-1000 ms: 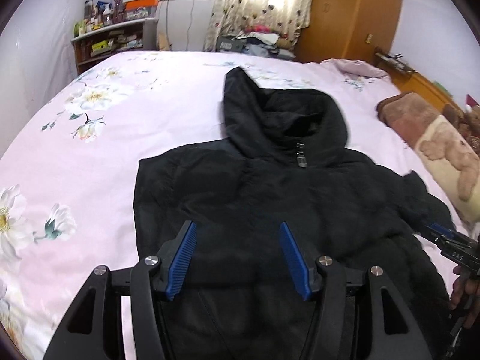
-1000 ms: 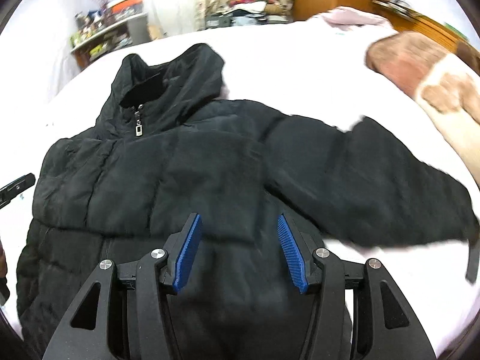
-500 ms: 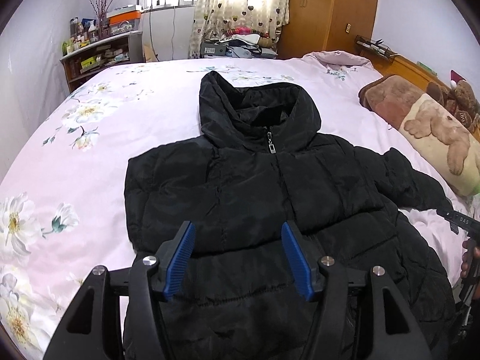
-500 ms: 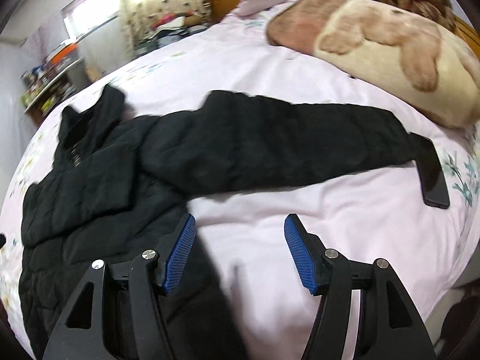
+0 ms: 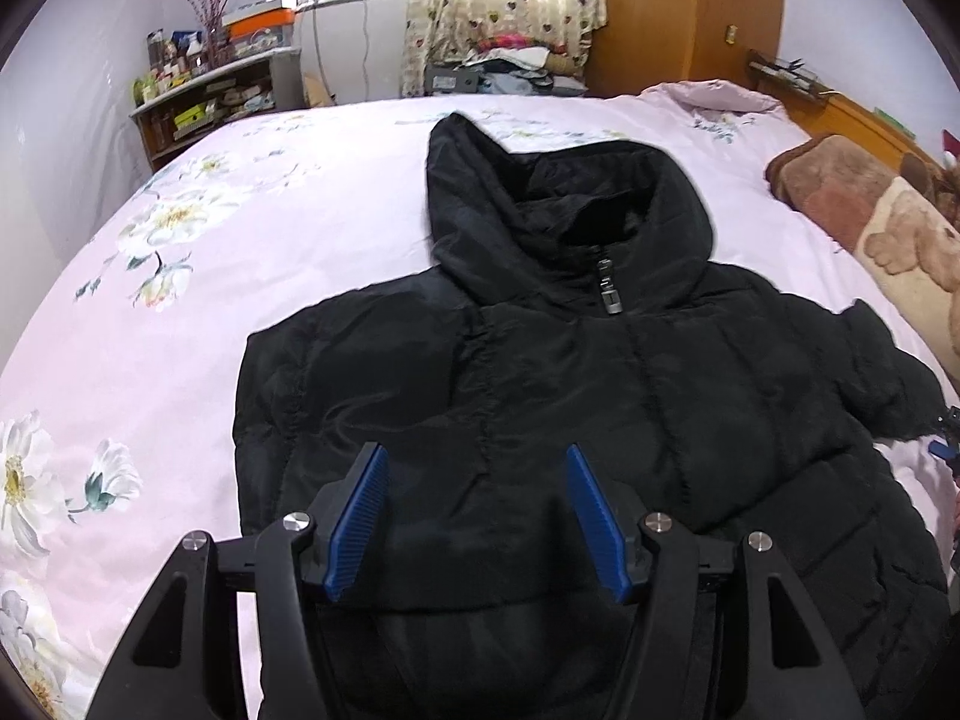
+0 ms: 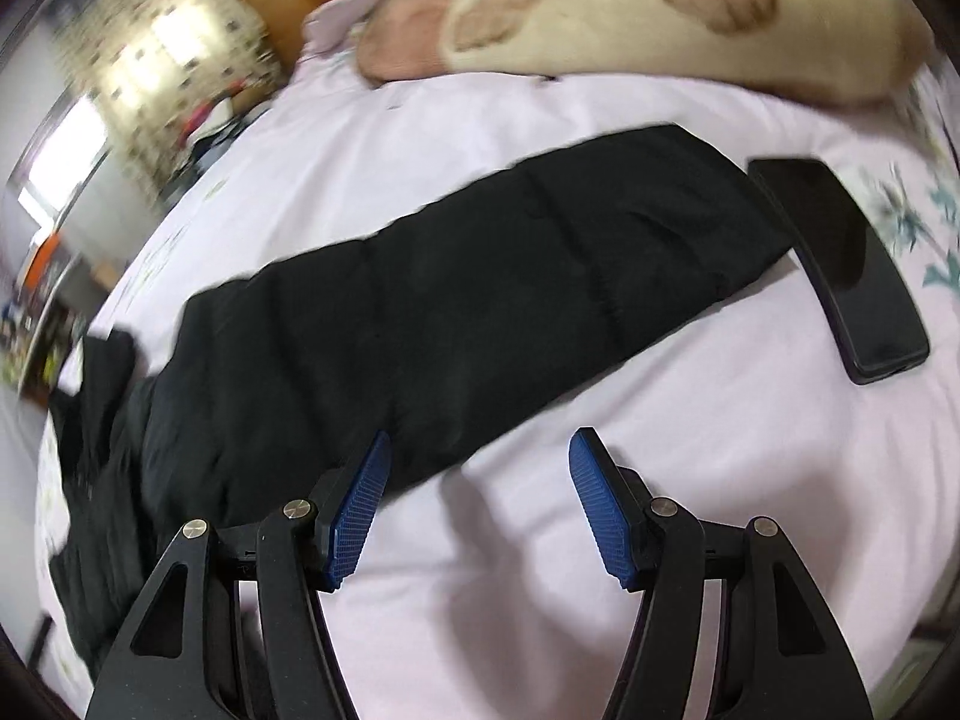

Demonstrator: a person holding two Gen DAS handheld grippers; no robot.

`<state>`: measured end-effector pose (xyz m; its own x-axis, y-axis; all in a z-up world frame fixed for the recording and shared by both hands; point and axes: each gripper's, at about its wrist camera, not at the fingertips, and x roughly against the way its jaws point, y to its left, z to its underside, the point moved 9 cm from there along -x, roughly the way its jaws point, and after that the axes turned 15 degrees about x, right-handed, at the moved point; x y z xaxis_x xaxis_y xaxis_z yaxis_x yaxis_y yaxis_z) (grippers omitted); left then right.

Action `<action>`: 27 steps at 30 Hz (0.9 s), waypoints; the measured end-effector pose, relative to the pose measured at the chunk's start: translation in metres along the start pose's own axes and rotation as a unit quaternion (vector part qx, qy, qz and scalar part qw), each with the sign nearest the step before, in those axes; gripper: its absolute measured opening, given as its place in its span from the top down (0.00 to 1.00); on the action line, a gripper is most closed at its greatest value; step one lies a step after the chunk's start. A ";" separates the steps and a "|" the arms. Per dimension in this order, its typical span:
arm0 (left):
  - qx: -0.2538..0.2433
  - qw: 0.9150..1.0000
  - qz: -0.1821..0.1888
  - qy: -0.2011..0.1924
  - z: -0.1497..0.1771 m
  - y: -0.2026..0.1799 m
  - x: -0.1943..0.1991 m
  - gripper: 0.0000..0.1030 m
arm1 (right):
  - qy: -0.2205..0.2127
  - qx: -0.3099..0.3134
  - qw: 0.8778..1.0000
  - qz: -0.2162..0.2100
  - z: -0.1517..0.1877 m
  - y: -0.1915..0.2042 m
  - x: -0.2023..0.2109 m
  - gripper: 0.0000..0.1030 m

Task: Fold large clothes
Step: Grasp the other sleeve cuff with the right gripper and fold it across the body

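A black hooded puffer jacket (image 5: pixel 540 396) lies front up on the pink floral bed (image 5: pixel 240 228), zipped, hood toward the far end. My left gripper (image 5: pixel 477 516) is open and empty above the jacket's lower front. In the right wrist view the jacket's right sleeve (image 6: pixel 468 288) stretches out flat across the sheet toward the bed's edge. My right gripper (image 6: pixel 477 504) is open and empty, hovering just below the sleeve's near edge, left fingertip (image 6: pixel 366 480) over the sleeve. The jacket's left sleeve is not visible.
A black phone (image 6: pixel 840 264) lies on the sheet just past the sleeve cuff. A bear-print pillow (image 6: pixel 630 12) lies along the bed's right side (image 5: pixel 888 228). A shelf unit (image 5: pixel 210 96), curtains and a wooden wardrobe (image 5: pixel 690 12) stand beyond the bed.
My right gripper swung from over the jacket's body out to the extended right sleeve and moved closer to it. My left gripper stayed over the lower front, shifting slightly.
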<state>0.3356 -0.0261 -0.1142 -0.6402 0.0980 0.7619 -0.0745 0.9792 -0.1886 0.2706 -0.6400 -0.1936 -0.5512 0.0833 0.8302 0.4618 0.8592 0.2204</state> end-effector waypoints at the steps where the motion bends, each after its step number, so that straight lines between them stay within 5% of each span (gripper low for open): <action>1: 0.004 1.000 -0.004 0.003 0.000 0.003 -0.005 0.38 | 0.002 -0.013 1.000 -0.001 -0.002 -0.006 -0.005 0.39; 10: 0.016 1.000 -0.018 0.015 0.003 0.017 -0.030 0.38 | -0.022 -0.084 0.996 -0.008 -0.018 -0.034 -0.035 0.33; 12: 0.016 1.000 -0.017 0.015 0.004 0.018 -0.029 0.38 | -0.025 -0.071 0.997 0.011 -0.021 -0.032 -0.032 0.48; 14: 0.016 1.000 -0.015 0.016 0.004 0.018 -0.028 0.38 | -0.031 -0.071 0.997 0.001 -0.025 -0.028 -0.025 0.79; 22: 0.025 1.000 -0.001 0.006 -0.003 0.023 -0.003 0.38 | -0.098 0.001 0.995 -0.009 -0.065 0.028 0.058 0.88; 27: 0.033 0.999 0.009 -0.012 -0.013 0.028 0.021 0.38 | -0.161 0.082 0.982 -0.053 -0.089 0.108 0.136 0.88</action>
<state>0.3298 0.0060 -0.0956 -0.6595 0.1101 0.7436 -0.1126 0.9636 -0.2425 0.3070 -0.5811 -0.0111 -0.7929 0.1217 0.5971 0.2871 0.9389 0.1898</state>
